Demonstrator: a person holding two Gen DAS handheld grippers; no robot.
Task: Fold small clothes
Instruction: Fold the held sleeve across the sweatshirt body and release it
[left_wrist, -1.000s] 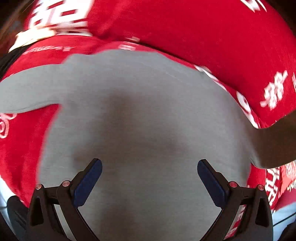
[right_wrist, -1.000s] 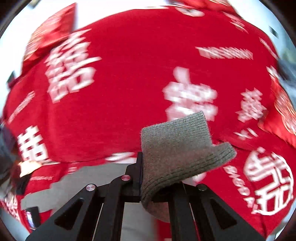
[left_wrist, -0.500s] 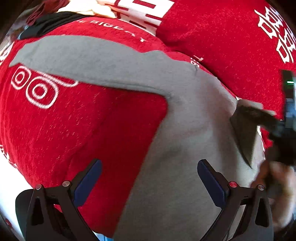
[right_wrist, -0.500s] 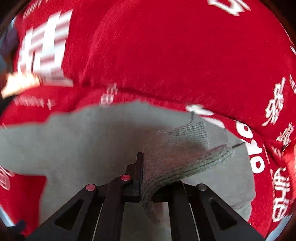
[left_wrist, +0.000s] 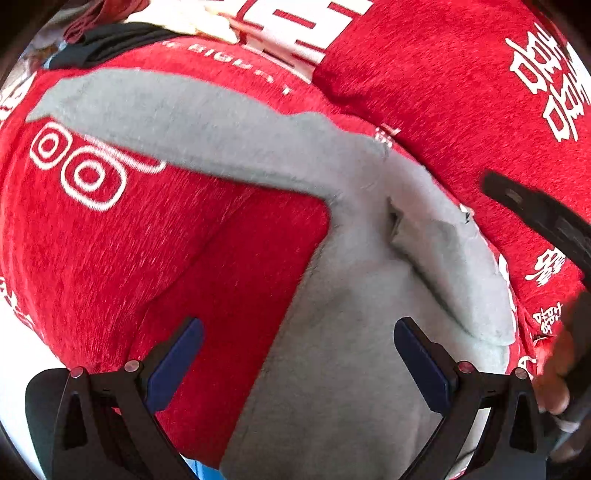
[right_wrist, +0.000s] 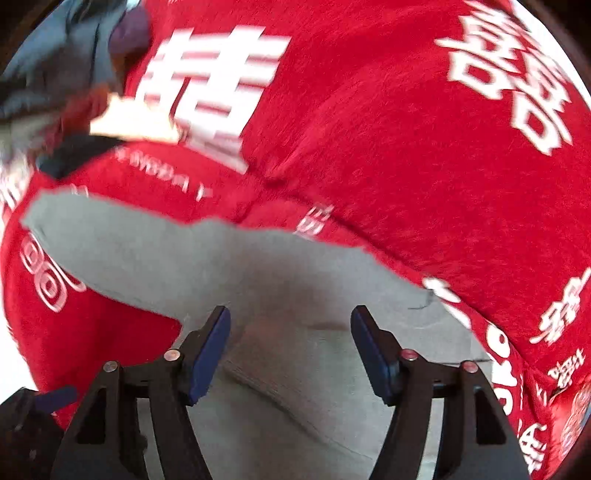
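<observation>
Red plush bedding (left_wrist: 424, 81) printed with white double-happiness characters fills the background as you work a small grey knit top (left_wrist: 351, 369) spread flat across it. One sleeve (left_wrist: 177, 122) reaches out toward the upper left; the other, with its ribbed cuff (left_wrist: 454, 273), lies folded in over the body. Your right gripper (right_wrist: 290, 350) has just been opening and its blue pads now stand apart over the cloth, pressing nothing. Your left gripper (left_wrist: 299, 365) hangs wide open too, straddling the garment's left edge, holding nothing. The risk here is the soft, stretchy knit: the folded sleeve could spring back or slide on the fuzzy, uneven blanket, and a pad dragged across it could snag the weave and pull the fold askew.
</observation>
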